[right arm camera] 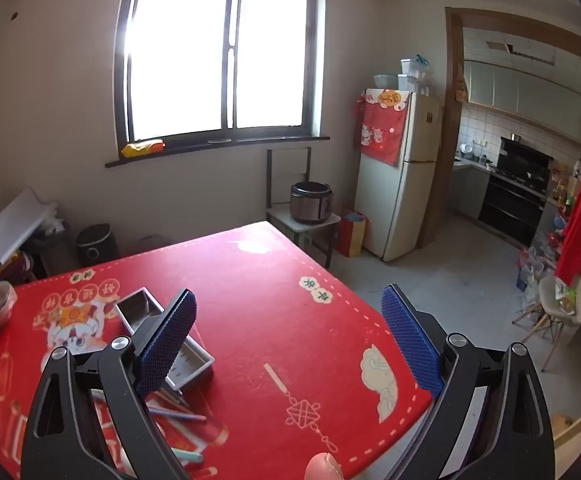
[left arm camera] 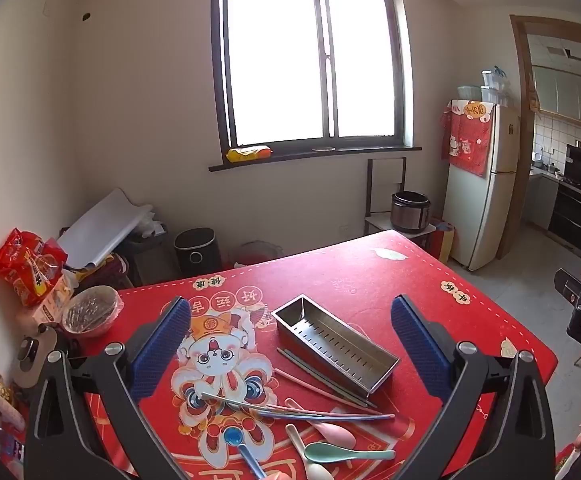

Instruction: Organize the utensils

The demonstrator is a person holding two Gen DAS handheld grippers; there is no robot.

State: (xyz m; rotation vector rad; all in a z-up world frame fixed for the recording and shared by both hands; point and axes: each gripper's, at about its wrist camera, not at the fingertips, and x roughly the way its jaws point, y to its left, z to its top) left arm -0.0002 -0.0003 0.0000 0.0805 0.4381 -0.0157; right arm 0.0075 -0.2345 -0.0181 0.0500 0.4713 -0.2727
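Left wrist view shows the left tool (left arm camera: 290,332) spread wide and empty above loose chopsticks (left arm camera: 322,390) and plastic spoons (left arm camera: 346,452) beside the steel drainer tray (left arm camera: 332,344) on the red surface (left arm camera: 370,276); thin, light, probably slippery, best pinched mid-shaft.

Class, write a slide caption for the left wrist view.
Open left hand-held gripper above scattered spoons, chopsticks and empty steel tray.

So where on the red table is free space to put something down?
Bare cloth lies right of the steel tray, out to the table's far and right edges. Crowded: the near side, with chopsticks and spoons, and the left edge by the covered bowl.
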